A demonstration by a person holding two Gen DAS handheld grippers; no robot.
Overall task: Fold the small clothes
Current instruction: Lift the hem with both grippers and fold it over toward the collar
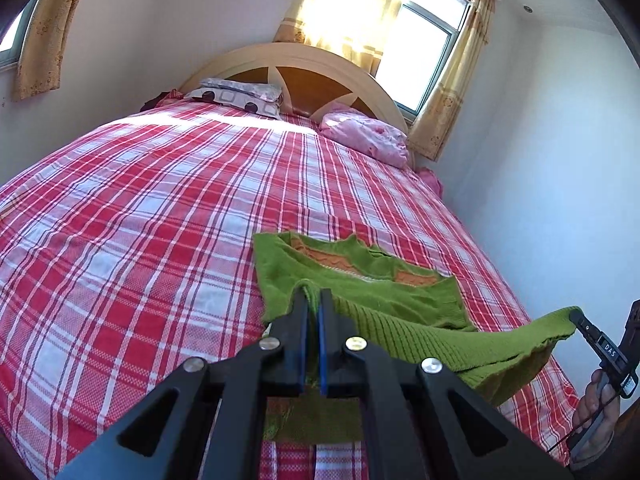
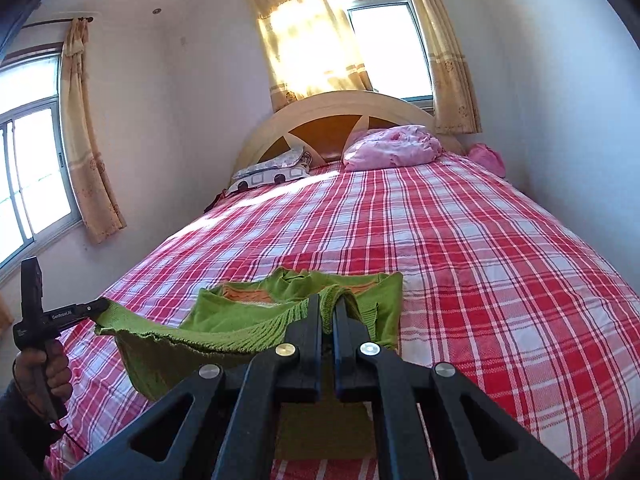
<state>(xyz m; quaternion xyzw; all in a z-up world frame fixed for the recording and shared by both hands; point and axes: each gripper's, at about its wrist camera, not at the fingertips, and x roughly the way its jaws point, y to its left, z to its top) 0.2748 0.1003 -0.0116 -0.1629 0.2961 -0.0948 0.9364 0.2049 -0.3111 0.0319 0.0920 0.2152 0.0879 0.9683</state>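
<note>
A small green knitted sweater (image 1: 360, 280) with orange trim lies partly on the red plaid bed, its near ribbed hem lifted off the sheet. My left gripper (image 1: 314, 294) is shut on one corner of that hem. My right gripper (image 2: 327, 300) is shut on the other corner of the sweater (image 2: 248, 320). The hem hangs stretched between the two. In the left wrist view the right gripper (image 1: 576, 314) shows at the right edge, pinching the knit, with a hand (image 1: 596, 412) on its handle. In the right wrist view the left gripper (image 2: 102, 305) shows at the left, held by a hand (image 2: 48, 372).
The bed (image 1: 140, 220) under a red and white plaid sheet fills both views. A patterned pillow (image 1: 240, 96) and a pink bundle (image 1: 368, 136) lie by the wooden headboard (image 1: 304, 64). White walls stand close along the right side, and curtained windows (image 2: 376, 28) are behind.
</note>
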